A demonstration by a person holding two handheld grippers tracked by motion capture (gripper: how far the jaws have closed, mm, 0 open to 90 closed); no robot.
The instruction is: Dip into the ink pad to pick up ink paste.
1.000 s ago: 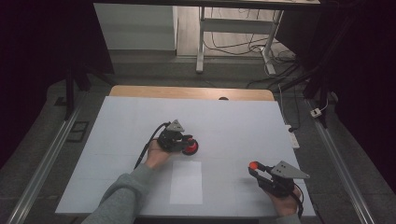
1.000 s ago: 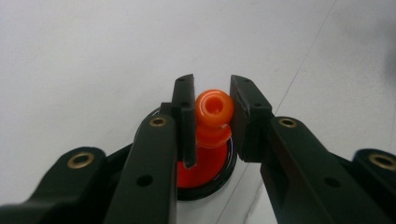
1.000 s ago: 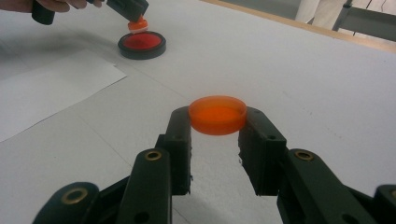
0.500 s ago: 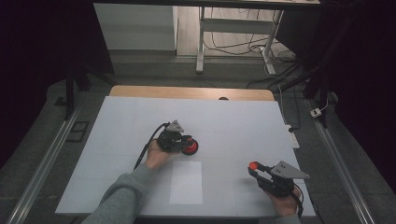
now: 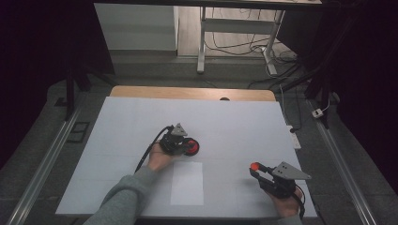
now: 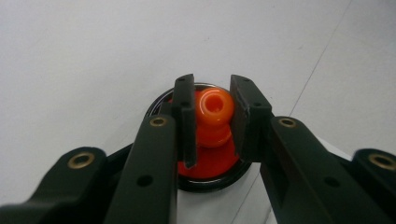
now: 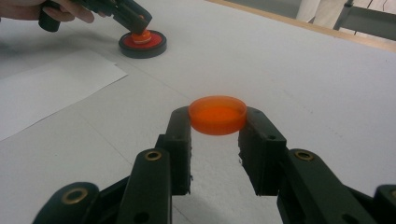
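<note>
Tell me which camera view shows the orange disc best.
The right gripper view: the orange disc sits close and sharp, clamped between the right gripper jaws. The high view shows it as a small orange spot. The left gripper view looks at another orange piece.

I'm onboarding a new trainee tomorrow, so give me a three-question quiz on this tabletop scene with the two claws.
1. True or false: the right claw is shut on an orange disc.
2. What does the left claw grip? A) a sheet of paper B) an orange knob on a black-rimmed round base C) a cable
3. Fill in: a white ______ lies on the table between the two hands.

Key: 1 true; 2 B, the orange knob above the round base; 3 sheet of paper.
</note>
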